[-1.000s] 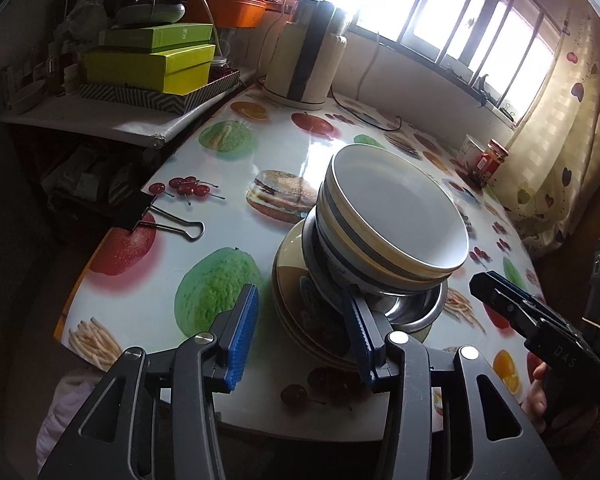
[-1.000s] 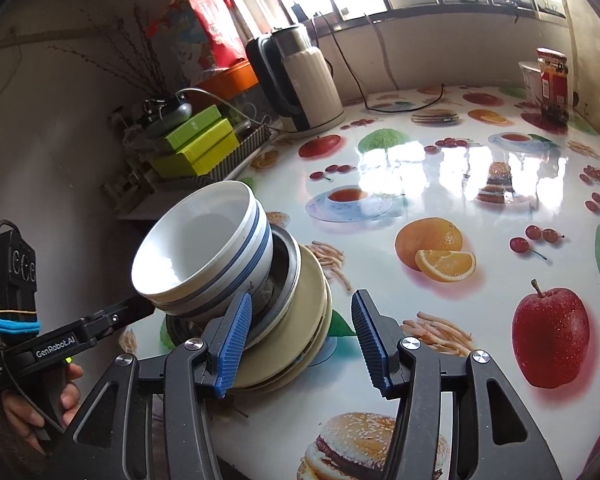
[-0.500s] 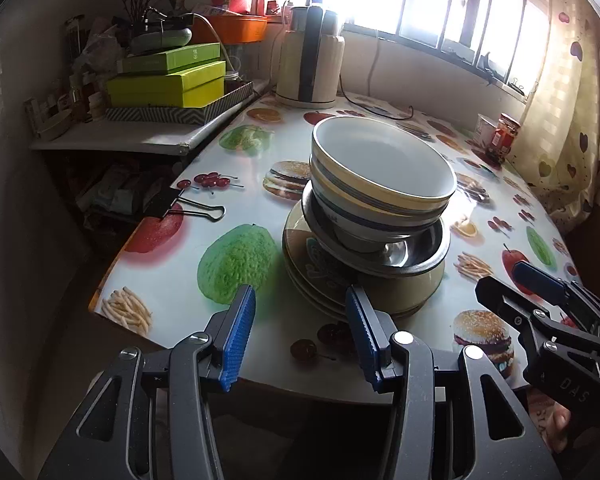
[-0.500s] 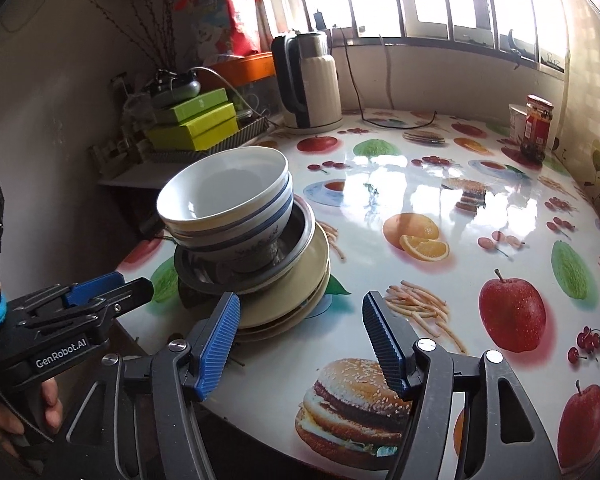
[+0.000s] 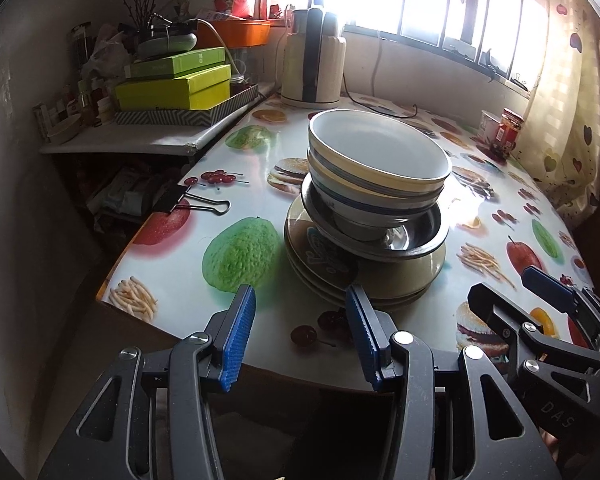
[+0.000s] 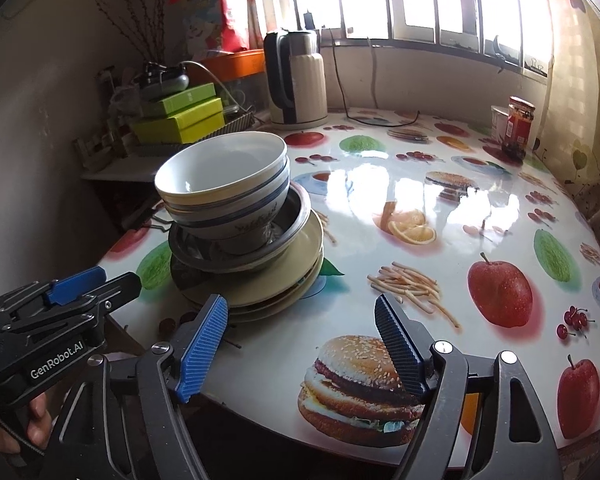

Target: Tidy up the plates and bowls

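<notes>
the stack sits near the desk (image 6: 480,216) edge: two white bowls (image 5: 376,164) nested in a steel bowl (image 5: 404,240), on cream plates (image 5: 324,264), widest at the bottom, probably so it stands steady. the left gripper (image 5: 300,336) hangs before the plates, jaws partly apart and empty. the right gripper (image 6: 300,344) is just beside the stack, its jaws wide and empty, having just been opening. compared with a second ago, both grippers have backed off; the left pad no longer reaches in at the stack, which looks more upright.
</notes>
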`<state>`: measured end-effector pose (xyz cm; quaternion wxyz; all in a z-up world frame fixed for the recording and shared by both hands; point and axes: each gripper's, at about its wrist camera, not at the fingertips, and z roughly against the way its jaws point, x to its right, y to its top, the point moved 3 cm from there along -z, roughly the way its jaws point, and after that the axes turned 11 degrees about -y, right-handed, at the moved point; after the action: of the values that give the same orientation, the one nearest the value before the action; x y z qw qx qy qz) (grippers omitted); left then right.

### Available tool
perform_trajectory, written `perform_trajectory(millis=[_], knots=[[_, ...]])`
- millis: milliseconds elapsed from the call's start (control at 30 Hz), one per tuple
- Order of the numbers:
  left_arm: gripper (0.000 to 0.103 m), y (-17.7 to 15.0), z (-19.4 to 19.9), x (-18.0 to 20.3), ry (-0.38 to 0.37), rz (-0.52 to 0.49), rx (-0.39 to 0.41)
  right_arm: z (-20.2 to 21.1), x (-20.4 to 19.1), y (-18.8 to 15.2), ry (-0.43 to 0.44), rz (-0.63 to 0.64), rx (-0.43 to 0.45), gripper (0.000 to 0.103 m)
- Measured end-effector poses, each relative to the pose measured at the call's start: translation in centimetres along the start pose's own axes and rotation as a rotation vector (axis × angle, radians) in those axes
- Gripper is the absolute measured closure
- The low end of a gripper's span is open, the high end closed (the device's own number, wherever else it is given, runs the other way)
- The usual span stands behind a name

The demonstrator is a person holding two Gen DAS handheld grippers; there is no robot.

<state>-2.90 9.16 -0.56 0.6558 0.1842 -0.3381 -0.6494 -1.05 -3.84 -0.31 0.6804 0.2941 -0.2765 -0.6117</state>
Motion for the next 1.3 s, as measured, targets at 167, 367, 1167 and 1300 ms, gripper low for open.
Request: perform_trajectory(millis=[167,367,1167,1300], knots=[[0.055,-0.1,0.1,0.1,0.010,0.009,-0.002,0.4,-0.3,-0.5,-0.014,0.006,0.007,0.025],[0.055,-0.3,-0.4,0.2,0.010,0.007,-0.019,0.3,0.0,-0.7,-0.023,-0.008,-0.002,0.025],[0.055,-0.6,-1.3,0.8,0.027,-0.021,-0.048,0.1,0.3,-0.9,-0.027,-0.016,-0.012,0.025],[0.055,-0.7,-1.3,0.9,0.030,-0.023,-0.049,0.1,0.3,-0.9,-0.027,-0.016,-0.012,0.025]])
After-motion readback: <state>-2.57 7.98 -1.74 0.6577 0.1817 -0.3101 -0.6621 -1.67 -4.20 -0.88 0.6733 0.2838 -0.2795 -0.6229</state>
